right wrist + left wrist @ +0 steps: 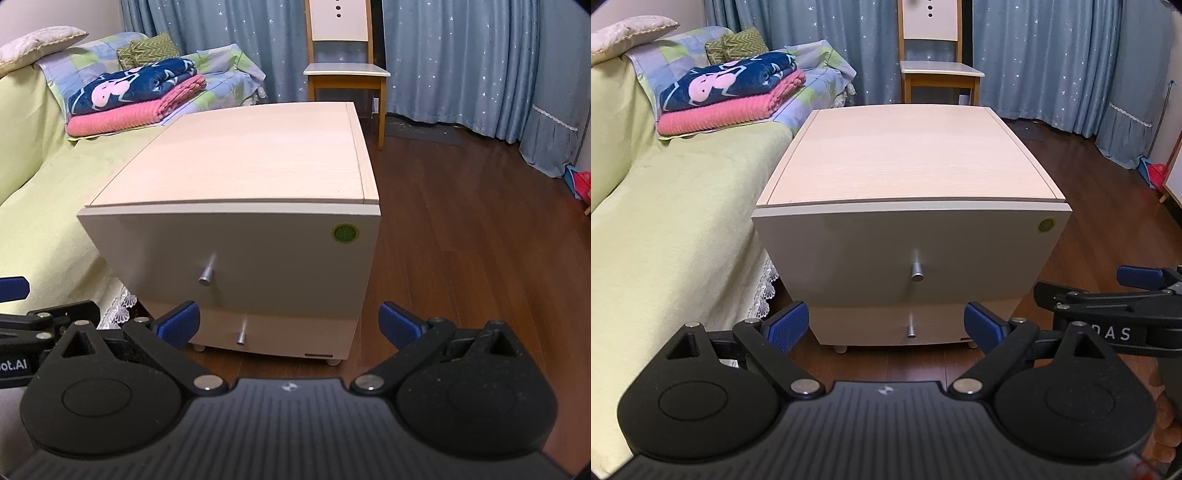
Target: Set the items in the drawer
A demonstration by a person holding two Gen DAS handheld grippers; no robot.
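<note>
A light wood bedside cabinet stands on the floor with two drawers, both shut. The upper drawer has a metal knob; the lower drawer has its own knob. My left gripper is open and empty, a short way in front of the cabinet, centred on the lower drawer. My right gripper is open and empty, facing the cabinet's right front. Folded blankets lie on the sofa.
A sofa with a green cover sits close against the cabinet's left. A wooden chair stands behind, before blue curtains. Dark wood floor spreads to the right. The right gripper's body shows at the left view's edge.
</note>
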